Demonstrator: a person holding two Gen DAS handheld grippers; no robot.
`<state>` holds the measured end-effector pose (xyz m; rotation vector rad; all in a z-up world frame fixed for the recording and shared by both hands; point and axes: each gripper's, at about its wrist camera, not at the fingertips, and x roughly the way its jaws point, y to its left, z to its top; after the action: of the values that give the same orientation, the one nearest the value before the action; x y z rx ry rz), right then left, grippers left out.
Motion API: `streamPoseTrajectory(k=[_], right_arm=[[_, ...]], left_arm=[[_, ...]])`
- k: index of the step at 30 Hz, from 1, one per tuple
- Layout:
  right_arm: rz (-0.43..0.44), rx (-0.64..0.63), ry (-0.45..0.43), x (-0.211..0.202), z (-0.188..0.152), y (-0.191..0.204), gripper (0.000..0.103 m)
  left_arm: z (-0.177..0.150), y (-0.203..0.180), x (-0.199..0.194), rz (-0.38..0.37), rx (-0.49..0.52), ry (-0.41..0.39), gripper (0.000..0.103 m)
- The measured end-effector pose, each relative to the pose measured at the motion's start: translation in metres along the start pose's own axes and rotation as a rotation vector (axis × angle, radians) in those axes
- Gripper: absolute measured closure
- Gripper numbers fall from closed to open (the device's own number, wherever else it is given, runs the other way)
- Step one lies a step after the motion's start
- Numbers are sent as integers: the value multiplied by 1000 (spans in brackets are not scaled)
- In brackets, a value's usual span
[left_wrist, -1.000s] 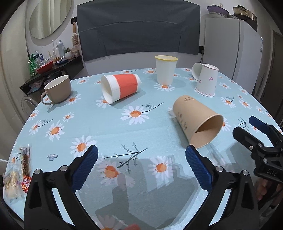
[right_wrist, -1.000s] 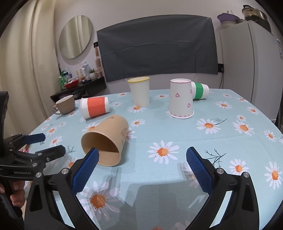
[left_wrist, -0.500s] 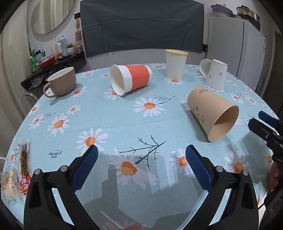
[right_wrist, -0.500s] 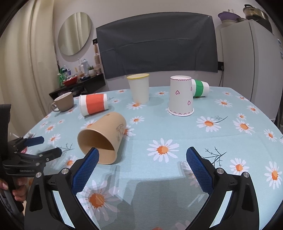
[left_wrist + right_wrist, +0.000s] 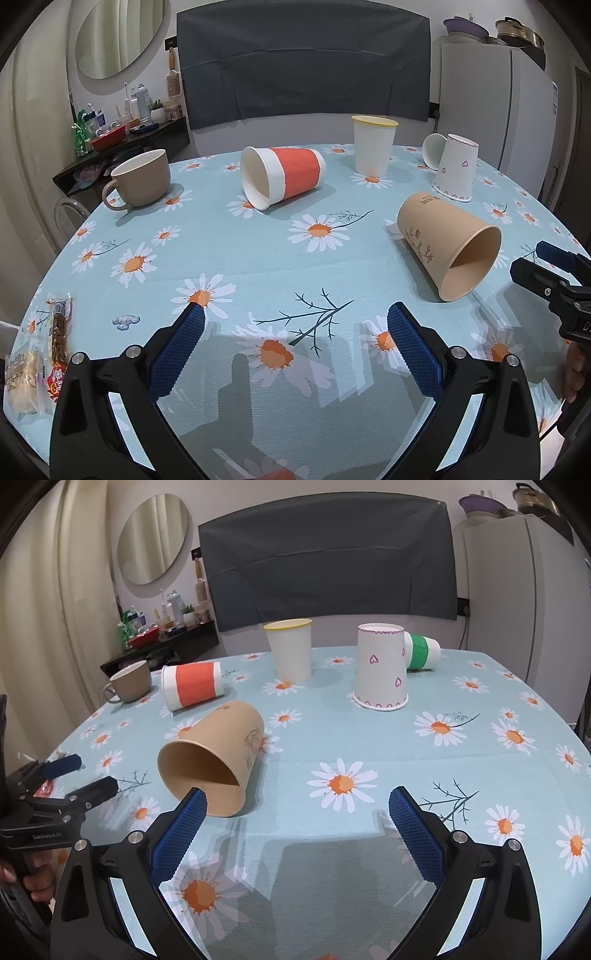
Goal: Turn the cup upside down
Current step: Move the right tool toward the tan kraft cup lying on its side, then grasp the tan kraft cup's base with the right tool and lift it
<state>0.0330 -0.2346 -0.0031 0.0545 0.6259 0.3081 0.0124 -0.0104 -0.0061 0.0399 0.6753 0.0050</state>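
A brown paper cup (image 5: 447,243) lies on its side on the daisy tablecloth (image 5: 236,258), mouth toward me; it also shows in the right wrist view (image 5: 214,760). My left gripper (image 5: 295,325) is open and empty, above the cloth, left of and nearer than the brown cup. My right gripper (image 5: 295,808) is open and empty, its left fingertip (image 5: 194,801) just in front of the cup's rim. A red-banded cup (image 5: 284,175) lies on its side further back. A yellow-rimmed cup (image 5: 373,147) stands upright.
A heart-print cup (image 5: 382,668) stands upside down, a green-banded cup (image 5: 421,651) on its side behind it. A brown mug (image 5: 142,182) sits at the far left. Snack packets (image 5: 40,354) lie at the left table edge. A fridge (image 5: 495,99) stands at the right.
Both grippers have moved forward toward the cups and both views have tilted up a little; the cups look larger. The right gripper now reaches the brown cup's rim. The cups have not moved.
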Motion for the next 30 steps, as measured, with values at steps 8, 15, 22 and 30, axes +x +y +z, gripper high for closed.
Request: streamPoseTrajectory(k=[8,15,22,30], right_arm=[[27,5,27,4,4,-4,8],[81,91,124,2,28,-24,8],[39,73,237,9,70,-25,8],[118,82,434,51,110,-6,8]], left_arm=[[1,1,2,-40,-5,12,6],[0,4,-1,-58,-17,-10,6],[0,5,-2,-86,-15,-18,6],[0,7,-5,-125,-21,-35,6]])
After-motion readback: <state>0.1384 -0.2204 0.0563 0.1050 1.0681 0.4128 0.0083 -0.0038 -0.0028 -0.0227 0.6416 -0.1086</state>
